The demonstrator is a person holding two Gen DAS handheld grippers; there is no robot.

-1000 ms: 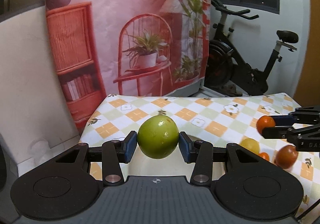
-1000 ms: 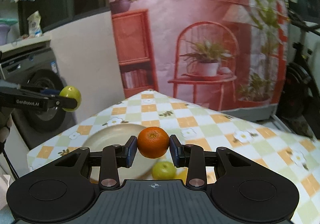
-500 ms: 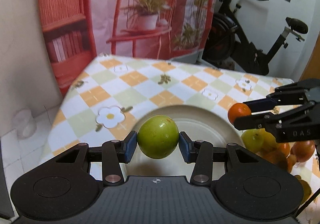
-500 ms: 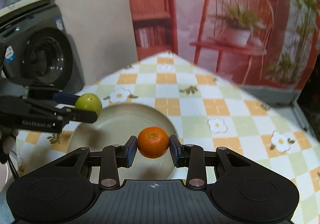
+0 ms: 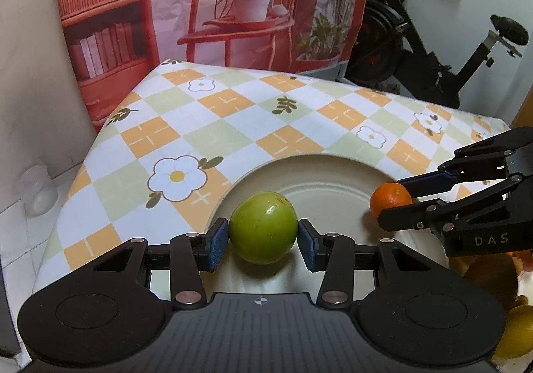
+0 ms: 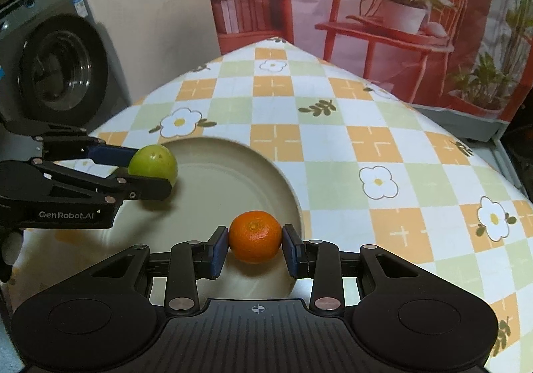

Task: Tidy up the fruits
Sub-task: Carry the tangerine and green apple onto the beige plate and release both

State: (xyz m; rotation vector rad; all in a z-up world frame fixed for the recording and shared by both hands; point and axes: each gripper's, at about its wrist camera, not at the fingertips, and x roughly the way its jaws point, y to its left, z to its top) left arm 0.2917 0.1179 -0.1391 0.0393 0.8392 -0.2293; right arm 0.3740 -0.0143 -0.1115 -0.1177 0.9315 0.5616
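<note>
My left gripper (image 5: 263,241) is shut on a round green fruit (image 5: 263,232), held just above the near left part of a cream plate (image 5: 333,173). My right gripper (image 6: 255,248) is shut on a small orange mandarin (image 6: 255,237) over the plate's (image 6: 216,186) right side. In the left wrist view the right gripper (image 5: 396,203) comes in from the right with the mandarin (image 5: 389,199). The right wrist view shows the left gripper (image 6: 150,169) entering from the left with the green fruit (image 6: 153,162). Whether either fruit touches the plate I cannot tell.
The plate lies on a table with a checked flower cloth (image 5: 233,126). A pile of loose fruits (image 5: 496,286), brownish and yellow, sits at the right of the plate. A washing machine (image 6: 56,73) stands left of the table, an exercise bike (image 5: 433,49) behind it.
Both grippers have sunk and tipped downward toward the plate, each still gripping its fruit. The plate now fills more of both views, and the grippers stand closer together over it.
</note>
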